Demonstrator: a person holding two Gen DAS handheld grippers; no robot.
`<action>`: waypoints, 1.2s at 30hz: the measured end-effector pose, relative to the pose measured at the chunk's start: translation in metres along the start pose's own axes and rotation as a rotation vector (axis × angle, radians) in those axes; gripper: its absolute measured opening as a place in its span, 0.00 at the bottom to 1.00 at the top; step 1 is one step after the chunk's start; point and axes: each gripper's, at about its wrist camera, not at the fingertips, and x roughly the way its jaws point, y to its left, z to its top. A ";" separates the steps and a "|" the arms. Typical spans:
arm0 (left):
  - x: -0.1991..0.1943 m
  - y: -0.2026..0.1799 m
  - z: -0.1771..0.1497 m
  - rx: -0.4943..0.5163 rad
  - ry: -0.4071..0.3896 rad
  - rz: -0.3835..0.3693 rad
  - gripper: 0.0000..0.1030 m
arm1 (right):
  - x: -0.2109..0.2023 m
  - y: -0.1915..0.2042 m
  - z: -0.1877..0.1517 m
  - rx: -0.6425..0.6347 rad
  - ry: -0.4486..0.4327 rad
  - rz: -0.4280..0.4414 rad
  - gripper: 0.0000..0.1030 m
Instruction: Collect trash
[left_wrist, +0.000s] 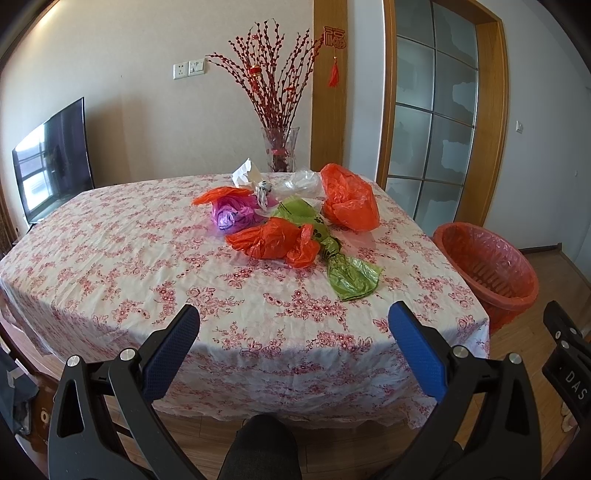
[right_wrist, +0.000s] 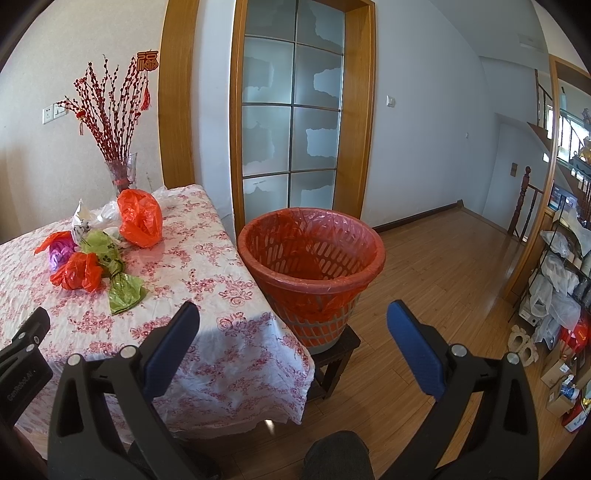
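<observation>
Crinkly plastic bags lie heaped mid-bench, both the left tongs and right tongs released and empty, so a shallow pinch may slip off the film or snag the tablecloth, short of the lined basket beside it

bags on table — bin right

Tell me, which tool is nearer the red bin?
Right. The right tool is open just in front of the red bin. The left tool, also open, faces the table, with the bin off to its right.
</observation>
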 end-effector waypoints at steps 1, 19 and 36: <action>0.001 0.001 0.000 -0.003 0.002 0.002 0.98 | 0.001 0.000 0.000 0.000 0.002 0.001 0.96; 0.062 0.069 0.028 -0.127 0.066 0.106 0.98 | 0.069 0.069 0.041 -0.063 0.039 0.250 0.96; 0.132 0.099 0.061 -0.155 0.128 0.042 0.98 | 0.179 0.199 0.109 -0.130 0.158 0.504 0.55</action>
